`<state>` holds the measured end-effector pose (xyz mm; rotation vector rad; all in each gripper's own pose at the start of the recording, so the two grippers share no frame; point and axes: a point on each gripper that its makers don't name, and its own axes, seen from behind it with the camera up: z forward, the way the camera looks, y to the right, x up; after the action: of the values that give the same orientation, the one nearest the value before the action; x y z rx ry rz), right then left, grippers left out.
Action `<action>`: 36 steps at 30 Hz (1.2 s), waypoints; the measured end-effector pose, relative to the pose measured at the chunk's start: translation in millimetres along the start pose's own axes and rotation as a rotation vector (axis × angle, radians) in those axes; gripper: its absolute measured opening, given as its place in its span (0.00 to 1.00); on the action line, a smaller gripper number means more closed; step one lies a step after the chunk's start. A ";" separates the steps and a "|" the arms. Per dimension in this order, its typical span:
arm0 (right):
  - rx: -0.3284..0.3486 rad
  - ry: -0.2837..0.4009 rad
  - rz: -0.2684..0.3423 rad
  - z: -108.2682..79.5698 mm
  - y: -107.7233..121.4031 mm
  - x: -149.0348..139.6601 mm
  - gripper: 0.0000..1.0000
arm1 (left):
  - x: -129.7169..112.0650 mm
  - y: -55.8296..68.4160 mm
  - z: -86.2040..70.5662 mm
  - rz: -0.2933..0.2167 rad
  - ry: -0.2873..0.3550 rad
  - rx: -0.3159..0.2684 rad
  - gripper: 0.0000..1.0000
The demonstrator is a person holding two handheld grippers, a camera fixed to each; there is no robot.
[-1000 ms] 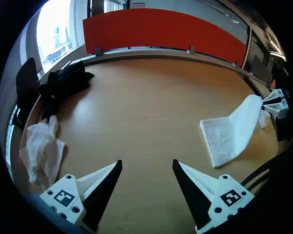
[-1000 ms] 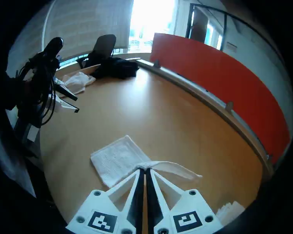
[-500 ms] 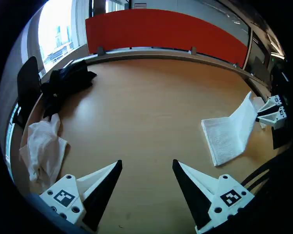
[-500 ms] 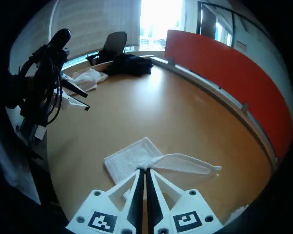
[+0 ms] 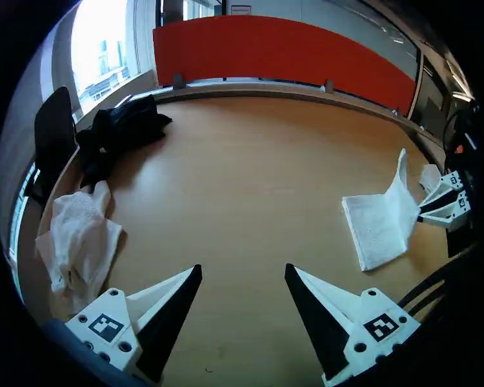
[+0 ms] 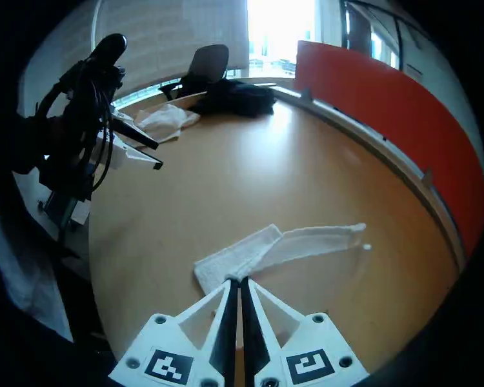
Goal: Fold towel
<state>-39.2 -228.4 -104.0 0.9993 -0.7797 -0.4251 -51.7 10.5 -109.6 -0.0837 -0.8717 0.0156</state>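
Right gripper (image 6: 240, 282) clamped on white towel (image 6: 287, 244) at its near edge, part raised off table (image 6: 242, 168); left gripper (image 5: 242, 267) spread open, empty

Towel (image 5: 381, 226) plain white with a fine nubbly weave and no print; desk (image 5: 242, 168) warm light-orange wood tone with faint grain and a paler glare patch toward the window end. Left gripper (image 5: 242, 267) and right gripper (image 6: 239, 281) both white-bodied, fingers (image 5: 171, 309) black on the inner faces, each with black-and-white square marker tags (image 5: 106, 327). Partition (image 5: 281, 51) behind the desk solid red-orange, crumpled cloth (image 5: 80, 238) at the desk edge white, fabric heap (image 5: 122, 129) black, chair (image 5: 51, 129) black, cables (image 6: 87, 97) on the left gripper black.
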 end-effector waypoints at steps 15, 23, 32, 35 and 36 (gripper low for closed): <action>-0.019 -0.043 0.030 5.0 5.3 -19.9 0.67 | -2.9 -4.9 -0.2 -0.002 -0.003 0.006 0.96; -0.028 -0.056 0.041 4.8 5.4 -31.0 0.67 | -2.4 -4.1 -0.3 0.000 -0.003 0.005 0.96; -0.040 -0.088 0.058 5.1 6.6 -53.8 0.67 | -2.7 -4.1 -1.5 -0.001 -0.003 0.007 0.95; -0.044 -0.101 0.067 4.9 7.0 -62.5 0.67 | -2.6 -3.6 -1.3 -0.001 -0.003 0.007 0.96; -0.046 -0.106 0.069 4.7 7.1 -65.5 0.67 | -2.7 -3.4 -1.3 -0.001 -0.003 0.007 0.95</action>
<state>-86.2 -185.4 -121.6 0.9103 -0.8935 -0.4370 -52.5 6.9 -112.2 -0.0769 -0.8742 0.0174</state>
